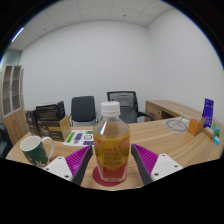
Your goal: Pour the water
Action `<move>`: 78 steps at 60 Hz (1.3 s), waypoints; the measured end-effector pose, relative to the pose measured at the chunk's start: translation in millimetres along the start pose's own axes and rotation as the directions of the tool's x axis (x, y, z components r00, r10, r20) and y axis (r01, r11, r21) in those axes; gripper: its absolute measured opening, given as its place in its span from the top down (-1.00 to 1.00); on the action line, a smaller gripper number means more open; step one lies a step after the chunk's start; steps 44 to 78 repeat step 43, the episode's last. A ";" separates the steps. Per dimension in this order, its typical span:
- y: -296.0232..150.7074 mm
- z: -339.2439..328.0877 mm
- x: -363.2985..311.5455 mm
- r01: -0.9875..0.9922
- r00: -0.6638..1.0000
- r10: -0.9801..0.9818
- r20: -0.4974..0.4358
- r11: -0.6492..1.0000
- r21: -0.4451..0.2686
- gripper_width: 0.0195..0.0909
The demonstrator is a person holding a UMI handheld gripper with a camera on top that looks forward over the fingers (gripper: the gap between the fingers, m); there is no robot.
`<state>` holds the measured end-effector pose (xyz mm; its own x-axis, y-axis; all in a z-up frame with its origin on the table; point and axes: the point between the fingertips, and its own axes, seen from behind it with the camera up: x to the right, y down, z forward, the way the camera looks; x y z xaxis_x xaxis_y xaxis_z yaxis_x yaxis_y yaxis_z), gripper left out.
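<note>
1. The room is an office with white walls and a panelled ceiling; a shelf unit stands against the wall off to the left.
2. A wooden table [165, 135] carries everything near the gripper and runs back toward the wall.
3. Two office chairs stand behind the table: a dark one [83, 108] and a mesh-backed one [122, 101] beside it.
4. A box [50, 119] sits on the table at the back left, with papers [80, 138] lying in front of it.
5. The bottle [111, 143] stands upright between the fingers, filled with yellowish liquid, white cap on, its base on a red coaster [105, 179].
6. The gripper [111, 165] is spread around the bottle; its purple pads [146, 160] flank it left and right, and whether they touch its sides cannot be told.
7. A green mug [34, 150] with a white inside stands left of the fingers, well apart from the bottle.
8. At the far right of the table are a purple upright item [207, 110] and small objects too small to identify.
</note>
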<state>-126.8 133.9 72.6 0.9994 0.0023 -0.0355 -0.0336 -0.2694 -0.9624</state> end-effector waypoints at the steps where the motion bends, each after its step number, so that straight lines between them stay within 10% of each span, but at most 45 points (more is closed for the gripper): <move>1: -0.8 -4.7 -0.4 -0.006 1.000 0.006 0.007 1.000 0.002 -0.85; 39: 19.6 -343.2 -79.1 -0.089 0.962 0.074 0.262 0.995 0.046 -0.81; 78: 22.1 -360.6 -85.7 -0.085 0.959 0.069 0.275 0.995 0.048 -0.81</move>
